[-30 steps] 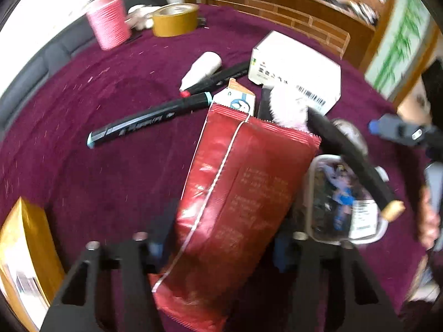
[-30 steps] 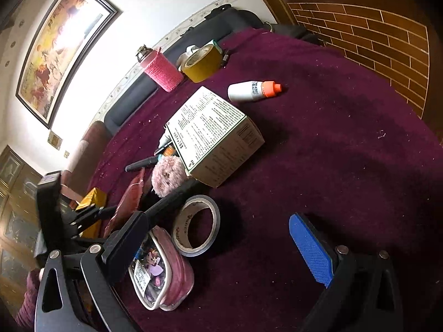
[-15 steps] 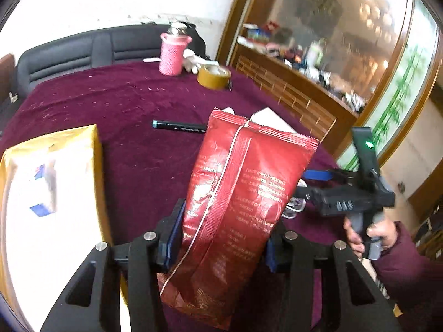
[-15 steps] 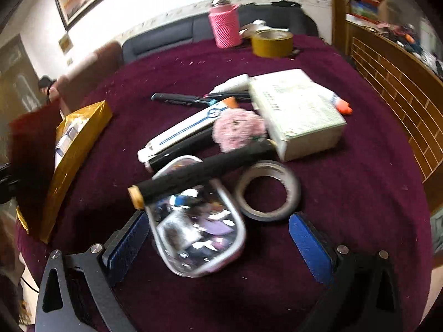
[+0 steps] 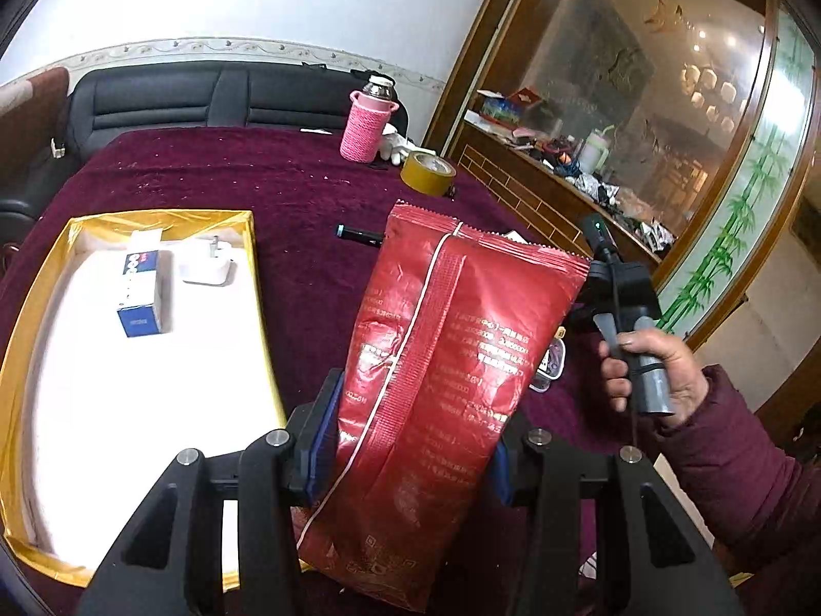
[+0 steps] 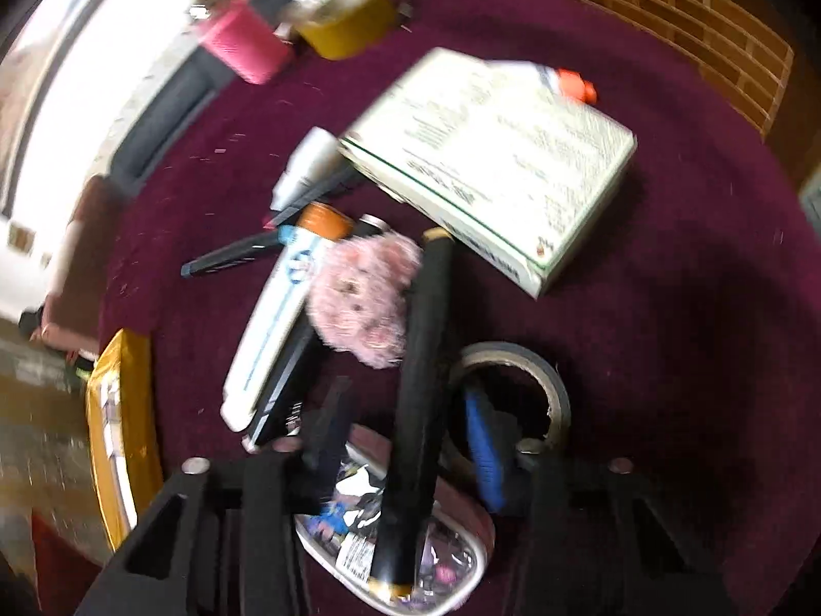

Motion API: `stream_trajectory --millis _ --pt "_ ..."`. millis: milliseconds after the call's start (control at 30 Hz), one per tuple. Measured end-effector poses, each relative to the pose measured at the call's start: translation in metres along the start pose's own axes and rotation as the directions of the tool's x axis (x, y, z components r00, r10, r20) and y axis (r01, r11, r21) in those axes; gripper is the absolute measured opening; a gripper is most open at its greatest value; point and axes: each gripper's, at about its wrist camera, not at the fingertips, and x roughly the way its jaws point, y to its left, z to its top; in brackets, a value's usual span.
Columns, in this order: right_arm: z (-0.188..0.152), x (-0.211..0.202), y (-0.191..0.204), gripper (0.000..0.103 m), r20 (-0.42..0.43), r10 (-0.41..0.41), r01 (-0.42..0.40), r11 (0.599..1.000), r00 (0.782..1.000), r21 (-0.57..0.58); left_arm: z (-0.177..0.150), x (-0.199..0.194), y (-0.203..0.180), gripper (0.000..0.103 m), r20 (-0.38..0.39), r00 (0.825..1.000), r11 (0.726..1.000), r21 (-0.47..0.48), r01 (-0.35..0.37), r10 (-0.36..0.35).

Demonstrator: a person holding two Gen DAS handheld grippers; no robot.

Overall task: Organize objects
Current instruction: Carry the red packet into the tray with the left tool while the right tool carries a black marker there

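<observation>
The round tabletop [image 5: 246,174] under its maroon cloth fills both my views. On its left sits the shallow gold-rimmed box with a white floor [image 5: 133,374], already holding a small blue-and-white carton [image 5: 141,290] and a white plug adapter [image 5: 206,268]. My left gripper [image 5: 410,449] has its fingers clamped on the tall red foil snack pouch [image 5: 451,359], which hangs upright above the cloth just right of that box. I judge the step in hand is carrying the pouch over to stow it; next I need to swing left across the gold rim, lower, and release onto bare white floor clear of the two items. On the right, my right gripper [image 6: 405,441] has just been closing its fingers around the black foam-covered rod [image 6: 421,390], which lies across a clear pink-edged pouch [image 6: 451,559]; the blur stops me telling whether the pads press it.
</observation>
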Motion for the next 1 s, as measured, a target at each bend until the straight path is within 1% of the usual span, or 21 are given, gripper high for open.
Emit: stream_trajectory --millis 33,67,100,233,300,367,400,433,500,533,567,600,667,700,767,833,900,967,1000 --pt "-0.001 -0.002 0.003 0.033 0.027 -0.024 0.025 1.0 0.999 -0.01 -0.001 -0.003 0.003 0.046 0.006 1.0 1.0 -0.004 -0.001 0.001" --pt "-0.002 -0.004 0.007 0.021 0.045 -0.06 0.061 0.998 0.997 -0.031 -0.003 -0.005 0.005 0.046 0.011 1.0 1.0 -0.009 -0.004 0.004" --pt "-0.004 -0.006 0.009 0.016 0.059 -0.071 0.073 0.997 0.996 -0.036 -0.004 -0.009 0.009 0.046 0.018 1.0 1.0 -0.017 -0.006 0.006" --pt "-0.015 -0.027 0.005 0.016 0.125 -0.051 0.057 0.998 0.991 -0.041 -0.008 -0.019 0.026 0.046 0.038 0.999 0.999 -0.041 -0.017 0.019" --pt "-0.021 -0.041 0.001 0.016 0.155 -0.016 0.023 0.999 0.988 -0.044 -0.01 -0.026 0.034 0.046 0.05 0.998 0.998 -0.061 -0.029 0.032" --pt "-0.028 -0.056 -0.003 0.016 0.168 0.048 -0.042 0.998 0.985 -0.038 -0.012 -0.036 0.044 0.046 0.06 0.997 0.996 -0.077 -0.049 0.053" --pt "-0.03 -0.061 0.001 0.016 0.17 0.08 -0.074 0.996 0.982 -0.039 -0.012 -0.04 0.048 0.046 0.062 0.996 0.995 -0.083 -0.058 0.063" --pt "-0.034 -0.069 0.006 0.016 0.168 0.127 -0.12 0.991 0.978 -0.052 -0.012 -0.045 0.053 0.046 0.064 0.995 0.992 -0.096 -0.076 0.083" --pt "-0.037 -0.075 0.028 0.016 0.166 0.168 -0.153 0.983 0.972 -0.096 -0.009 -0.056 0.068 0.047 0.056 0.988 0.983 -0.124 -0.135 0.143" --pt "-0.04 -0.079 0.039 0.017 0.16 0.196 -0.177 0.976 0.968 -0.124 -0.007 -0.062 0.078 0.047 0.05 0.982 0.975 -0.138 -0.175 0.183" --pt "-0.042 -0.082 0.055 0.017 0.146 0.234 -0.212 0.965 0.961 -0.154 -0.006 -0.065 0.084 0.047 0.045 0.978 0.969 -0.146 -0.198 0.206" --pt "-0.046 -0.084 0.069 0.017 0.129 0.27 -0.244 0.952 0.954 -0.186 -0.003 -0.068 0.095 0.047 0.028 0.969 0.958 -0.162 -0.237 0.245" --pt "-0.052 -0.081 0.105 0.017 0.084 0.318 -0.289 0.924 0.944 -0.25 -0.001 -0.07 0.115 0.047 -0.005 0.956 0.937 -0.196 -0.289 0.294" --pt "-0.056 -0.075 0.129 0.017 0.048 0.346 -0.32 0.905 0.937 -0.282 0.002 -0.07 0.131 0.047 -0.032 0.947 0.923 -0.219 -0.317 0.318" --pt "-0.07 -0.062 0.167 0.017 -0.026 0.379 -0.366 0.871 0.925 -0.328 0.005 -0.066 0.148 0.047 -0.064 0.929 0.9 -0.233 -0.369 0.364" --pt "-0.084 -0.046 0.2 0.017 -0.09 0.388 -0.393 0.845 0.917 -0.362 0.012 -0.056 0.164 0.047 -0.099 0.906 0.877 -0.228 -0.424 0.412" --pt "-0.098 -0.023 0.233 0.017 -0.155 0.379 -0.409 0.828 0.912 -0.383 0.019 -0.043 0.175 0.046 -0.128 0.898 0.868 -0.23 -0.44 0.421" --pt "-0.109 0.007 0.26 0.017 -0.211 0.357 -0.413 0.827 0.91 -0.382 0.03 -0.027 0.185 0.045 -0.16 0.891 0.861 -0.235 -0.451 0.424" --pt "-0.115 0.02 0.272 0.017 -0.229 0.339 -0.405 0.828 0.912 -0.387 0.034 -0.019 0.191 0.045 -0.177 0.887 0.856 -0.236 -0.459 0.427"
